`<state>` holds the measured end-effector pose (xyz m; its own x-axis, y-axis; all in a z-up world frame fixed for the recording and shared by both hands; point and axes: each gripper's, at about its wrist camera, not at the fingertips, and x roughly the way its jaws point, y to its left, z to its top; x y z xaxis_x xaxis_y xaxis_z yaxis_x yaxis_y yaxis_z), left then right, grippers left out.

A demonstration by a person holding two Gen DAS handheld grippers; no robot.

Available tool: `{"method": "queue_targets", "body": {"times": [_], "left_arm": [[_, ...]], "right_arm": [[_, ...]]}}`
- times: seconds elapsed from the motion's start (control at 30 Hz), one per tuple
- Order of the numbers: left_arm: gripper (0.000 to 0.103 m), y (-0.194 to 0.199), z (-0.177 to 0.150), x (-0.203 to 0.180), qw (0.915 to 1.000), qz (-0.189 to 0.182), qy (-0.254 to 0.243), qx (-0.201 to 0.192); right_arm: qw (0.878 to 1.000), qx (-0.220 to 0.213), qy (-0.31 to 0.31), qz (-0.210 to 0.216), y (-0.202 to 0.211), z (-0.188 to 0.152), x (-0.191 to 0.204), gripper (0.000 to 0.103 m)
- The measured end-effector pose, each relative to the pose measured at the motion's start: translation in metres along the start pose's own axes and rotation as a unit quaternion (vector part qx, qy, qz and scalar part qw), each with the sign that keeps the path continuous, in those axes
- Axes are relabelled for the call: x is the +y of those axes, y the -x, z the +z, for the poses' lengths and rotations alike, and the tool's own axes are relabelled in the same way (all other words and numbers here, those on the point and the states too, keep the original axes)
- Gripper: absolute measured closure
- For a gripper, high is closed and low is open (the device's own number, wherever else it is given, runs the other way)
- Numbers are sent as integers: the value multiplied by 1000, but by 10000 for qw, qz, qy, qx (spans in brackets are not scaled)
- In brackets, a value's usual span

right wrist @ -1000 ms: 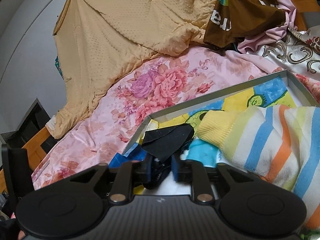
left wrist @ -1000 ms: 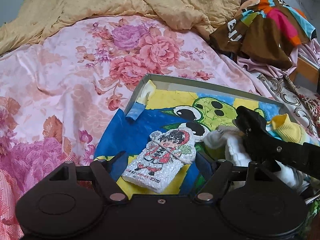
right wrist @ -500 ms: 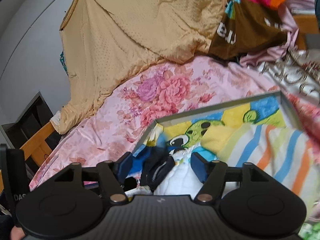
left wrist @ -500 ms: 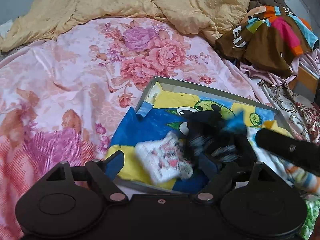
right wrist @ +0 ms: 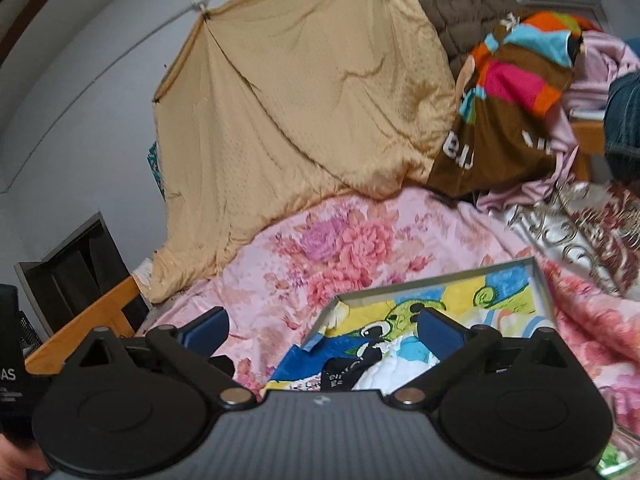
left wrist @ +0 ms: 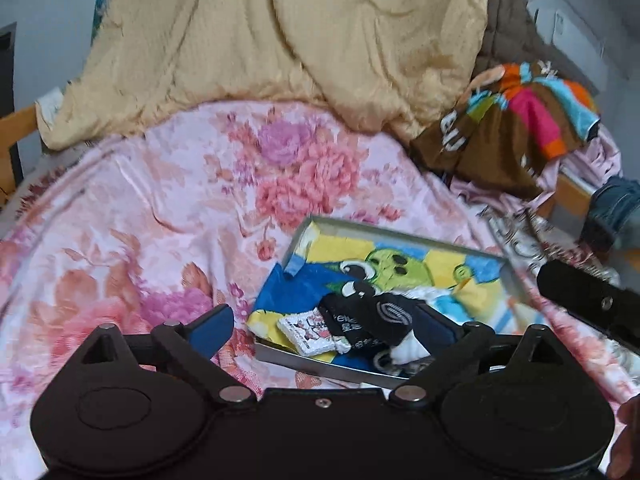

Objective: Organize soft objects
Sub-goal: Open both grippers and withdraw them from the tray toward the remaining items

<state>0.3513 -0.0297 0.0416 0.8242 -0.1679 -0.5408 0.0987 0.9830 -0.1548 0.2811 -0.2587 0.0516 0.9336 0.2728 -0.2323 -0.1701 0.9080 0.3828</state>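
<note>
A grey tray lined with a cartoon towel lies on the bed. In its near end lie a black printed cloth, a small white pouch with a cartoon figure and a white cloth. My left gripper hovers above the tray's near edge, its jaws opening and holding nothing. My right gripper is raised over the same end of the tray, its jaws opening wide with nothing between them. The right gripper's black housing shows at the right in the left wrist view.
The pink floral sheet covers the bed. A yellow quilt is heaped at the back, with a brown multicoloured garment and blue jeans to the right. A wooden bed frame runs along the left.
The right gripper let go of the black cloth, which now lies in the tray by the pouch. Both grippers rose and drew back from the tray, jaws spreading wider.
</note>
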Motion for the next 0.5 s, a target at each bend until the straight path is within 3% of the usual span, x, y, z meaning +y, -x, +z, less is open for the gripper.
{"method": "queue_targets", "body": {"times": [0.2,0.5], "left_arm": [[5,53,-7,-1,9997,-10,-152,-165],[1,130,-46,18,9986,-82,-150,-508]], "right_arm": [[9996,-256,146,-32,49,-9,19,0],[9986,-178,455,-197,112,-54,40,0]]}}
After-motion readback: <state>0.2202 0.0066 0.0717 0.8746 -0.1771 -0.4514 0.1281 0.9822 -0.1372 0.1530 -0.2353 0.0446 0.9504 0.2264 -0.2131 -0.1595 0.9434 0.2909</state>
